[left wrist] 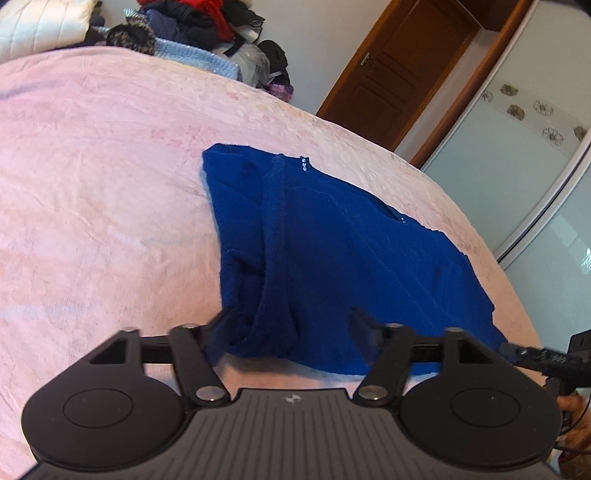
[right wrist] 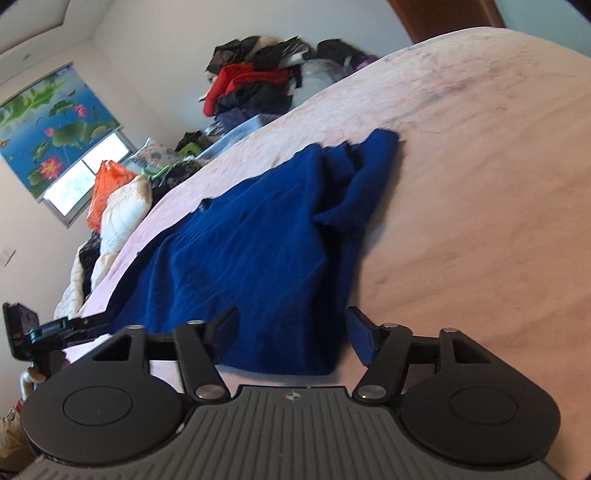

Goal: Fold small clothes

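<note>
A dark blue knitted garment (left wrist: 332,240) lies partly folded on the pink bed cover (left wrist: 92,184), with a sleeve laid over its middle. My left gripper (left wrist: 291,325) stands over the garment's near edge, jaws apart, a bunched fold of the hem between the fingers (left wrist: 221,325) without being pinched. In the right wrist view the same garment (right wrist: 251,251) stretches away from my right gripper (right wrist: 291,332), which straddles its near corner with jaws apart. Its right pad (right wrist: 360,339) stands clear of the cloth. Part of the left gripper (right wrist: 55,328) shows at the left edge.
A heap of mixed clothes (left wrist: 192,26) sits at the bed's far end. A brown door (left wrist: 399,66) and a sliding wardrobe panel (left wrist: 517,166) stand beyond the bed. A window with a lotus blind (right wrist: 48,129), an orange bag (right wrist: 107,184) and white bedding (right wrist: 122,218) lie on the other side.
</note>
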The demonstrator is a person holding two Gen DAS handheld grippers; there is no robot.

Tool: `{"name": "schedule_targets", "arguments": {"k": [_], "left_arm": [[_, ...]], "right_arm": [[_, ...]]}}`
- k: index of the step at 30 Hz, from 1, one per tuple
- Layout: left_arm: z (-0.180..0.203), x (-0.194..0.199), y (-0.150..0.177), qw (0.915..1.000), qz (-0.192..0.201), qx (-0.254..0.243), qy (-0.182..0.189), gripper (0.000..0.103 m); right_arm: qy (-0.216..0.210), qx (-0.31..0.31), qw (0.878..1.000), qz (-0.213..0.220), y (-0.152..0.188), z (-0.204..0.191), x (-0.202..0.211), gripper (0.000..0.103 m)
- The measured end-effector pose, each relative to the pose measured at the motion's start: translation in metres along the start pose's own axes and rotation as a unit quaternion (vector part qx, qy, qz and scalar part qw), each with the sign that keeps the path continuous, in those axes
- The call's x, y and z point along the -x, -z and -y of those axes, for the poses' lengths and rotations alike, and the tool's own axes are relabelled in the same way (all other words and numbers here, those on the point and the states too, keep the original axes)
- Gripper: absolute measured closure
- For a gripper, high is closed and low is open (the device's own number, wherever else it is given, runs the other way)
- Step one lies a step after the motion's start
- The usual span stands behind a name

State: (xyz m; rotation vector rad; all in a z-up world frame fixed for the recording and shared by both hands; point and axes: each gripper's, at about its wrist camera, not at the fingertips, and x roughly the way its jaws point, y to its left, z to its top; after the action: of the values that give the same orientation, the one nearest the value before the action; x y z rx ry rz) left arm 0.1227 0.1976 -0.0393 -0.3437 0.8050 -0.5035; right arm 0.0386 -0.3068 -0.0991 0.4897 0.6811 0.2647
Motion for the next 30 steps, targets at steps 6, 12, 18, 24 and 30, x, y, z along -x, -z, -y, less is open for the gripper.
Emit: {"name": "schedule_targets", "arguments": {"k": [6, 12, 18, 24, 30], "left_arm": [[-0.021, 0.007, 0.003, 0.9991, -0.004, 0.035, -0.022, 0.096], [-0.019, 0.023, 0.000, 0.9979, 0.013, 0.001, -0.063, 0.097], [-0.025, 0.029, 0.007, 0.9992, -0.001, 0.012, -0.037, 0.097], [-0.032, 0.041, 0.019, 0.9942, 0.021, 0.103, 0.022, 0.057], [-0.038, 0.035, 0.038, 0.9638, 0.060, 0.247, 0.081, 0.020]], "right_arm": [[0.037, 0.017, 0.999, 0.011, 0.001, -0.002, 0.003, 0.094], [0.065, 0.043, 0.997, 0.011, -0.004, -0.001, 0.012, 0.096], [0.086, 0.067, 0.994, 0.009, -0.001, -0.007, 0.011, 0.096], [0.148, 0.096, 0.983, 0.055, -0.007, -0.016, 0.023, 0.087], [0.133, 0.195, 0.969, 0.074, -0.006, -0.057, 0.017, 0.052]]}}
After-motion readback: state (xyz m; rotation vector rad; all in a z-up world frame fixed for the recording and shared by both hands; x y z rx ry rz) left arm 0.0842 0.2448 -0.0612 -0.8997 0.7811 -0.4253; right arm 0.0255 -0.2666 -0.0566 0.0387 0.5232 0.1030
